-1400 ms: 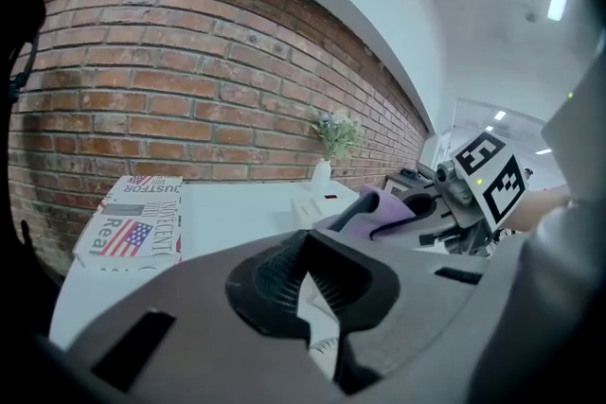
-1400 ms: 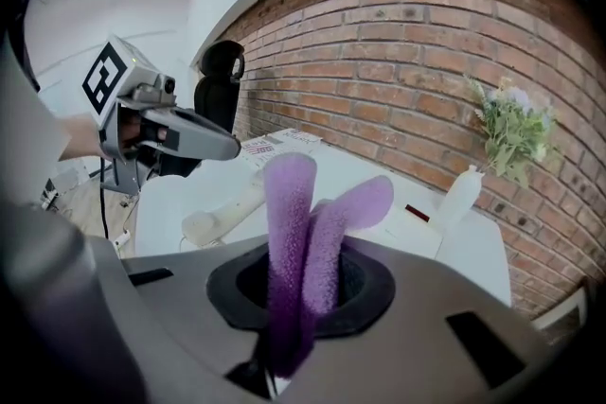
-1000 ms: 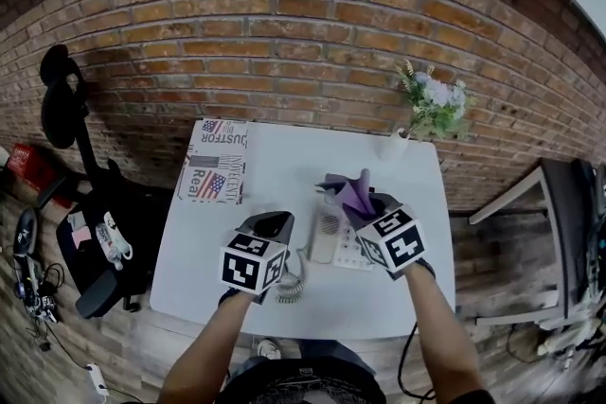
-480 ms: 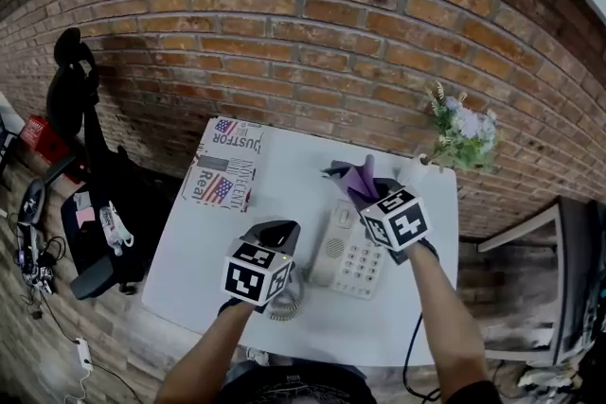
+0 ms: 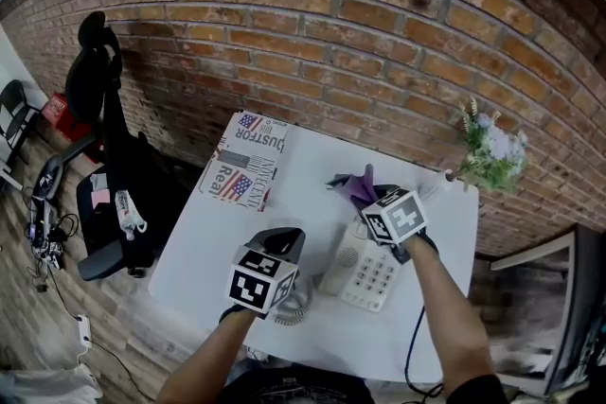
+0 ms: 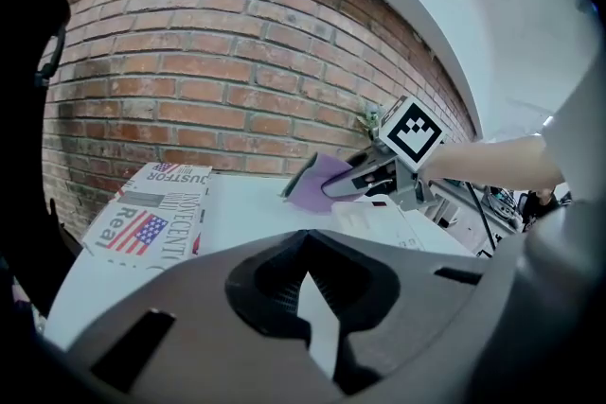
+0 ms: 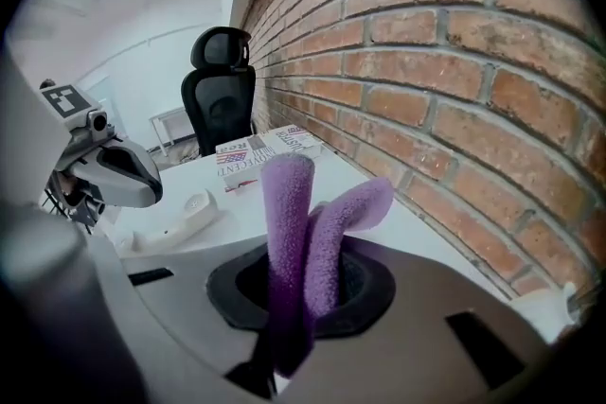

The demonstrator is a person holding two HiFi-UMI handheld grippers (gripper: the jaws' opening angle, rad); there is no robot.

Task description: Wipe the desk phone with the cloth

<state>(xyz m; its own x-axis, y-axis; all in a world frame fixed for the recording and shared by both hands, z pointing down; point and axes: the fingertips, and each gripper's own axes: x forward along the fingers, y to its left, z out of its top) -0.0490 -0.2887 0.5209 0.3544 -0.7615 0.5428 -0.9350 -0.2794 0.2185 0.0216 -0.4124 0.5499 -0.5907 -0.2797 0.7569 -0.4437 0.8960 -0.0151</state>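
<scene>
A white desk phone [image 5: 371, 277] lies on the white table [image 5: 237, 246], its handset [image 5: 333, 268] resting along the left side. My right gripper [image 5: 365, 197] is shut on a purple cloth [image 5: 358, 186] over the phone's far end. The cloth [image 7: 301, 222] sticks up out of the jaws as two folds. My left gripper [image 5: 284, 239] hovers just left of the handset and looks shut, with nothing in it. In the left gripper view its jaws [image 6: 308, 293] leave only a thin sliver, and beyond them are the cloth [image 6: 317, 183] and the phone [image 6: 379, 218].
A box covered in newspaper print [image 5: 241, 170] sits at the table's far left. A vase of flowers [image 5: 492, 156] stands at the far right corner by the brick wall. A black office chair [image 5: 104, 80] is on the left, and a coiled cord [image 5: 294, 306] lies near the front.
My right gripper has carried the cloth from over the keypad towards the phone's far end. The left gripper stays beside the handset. The head view has swung, shifting the whole scene.
</scene>
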